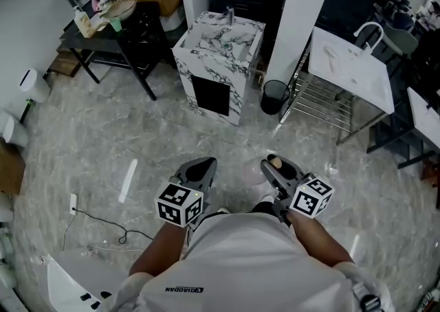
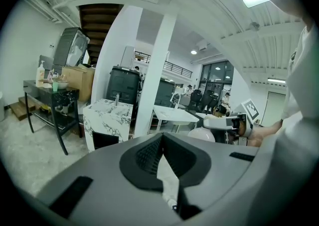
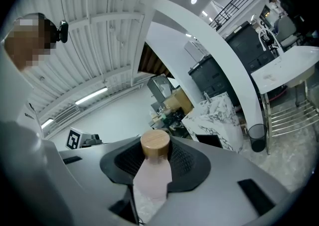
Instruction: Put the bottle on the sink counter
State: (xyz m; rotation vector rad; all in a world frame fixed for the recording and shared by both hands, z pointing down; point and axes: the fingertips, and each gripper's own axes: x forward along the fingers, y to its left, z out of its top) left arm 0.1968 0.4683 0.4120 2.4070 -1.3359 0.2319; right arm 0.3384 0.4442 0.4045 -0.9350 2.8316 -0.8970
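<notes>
The bottle [image 3: 151, 175] had a matt pink body and wooden cap [image 3: 155, 143]. The sink counter [image 1: 182, 63] looked like veined marble.

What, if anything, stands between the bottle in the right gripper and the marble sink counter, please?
Nothing visible: bare floor lies between the bottle and the sink counter; the black bin stands beside it.

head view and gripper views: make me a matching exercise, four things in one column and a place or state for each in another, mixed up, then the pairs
Things
1 bottle
2 left gripper
3 marble sink
4 black bin

Places or states
a on the floor beside the white pillar
b shut, nothing in it
c clamped in the right gripper
d has a tap on top

Pairs: 1-c, 2-b, 3-d, 4-a
</notes>
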